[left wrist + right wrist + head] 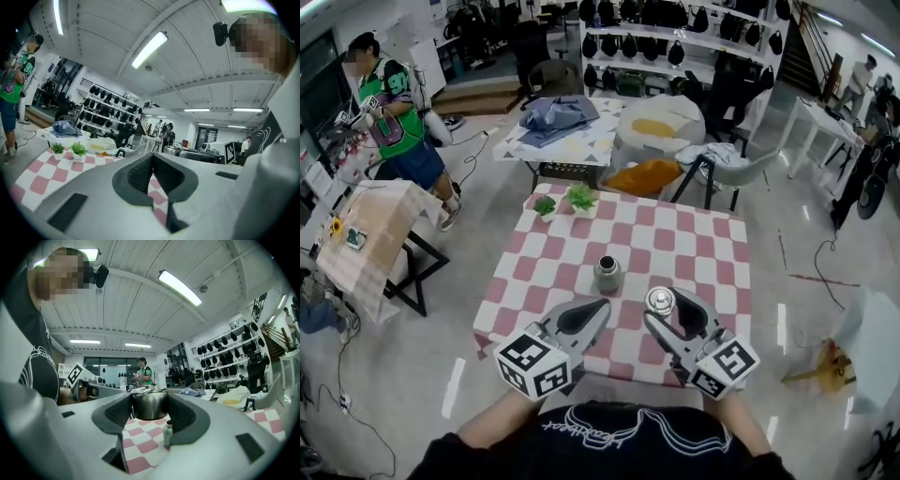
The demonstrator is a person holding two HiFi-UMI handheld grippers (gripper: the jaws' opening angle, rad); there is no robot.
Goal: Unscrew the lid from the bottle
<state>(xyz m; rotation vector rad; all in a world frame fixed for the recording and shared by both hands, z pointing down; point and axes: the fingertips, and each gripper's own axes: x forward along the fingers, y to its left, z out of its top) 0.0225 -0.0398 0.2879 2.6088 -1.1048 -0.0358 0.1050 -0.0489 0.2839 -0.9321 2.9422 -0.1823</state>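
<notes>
Lid (660, 301) in right tongs (150, 400), bottle (607, 273) apart (left tongs (153, 159) empty)

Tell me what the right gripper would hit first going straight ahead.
Probably the bottle: the right gripper, holding the lid, points roughly at it, though it may pass just above.

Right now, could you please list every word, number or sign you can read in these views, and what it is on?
No text is readable with certainty.
Black shirt: white script, too blurred to read.
Green jersey: white figures, too small.
Marker cubes: square patterns only, no letters.
Bottle, lid: no label visible.
</notes>
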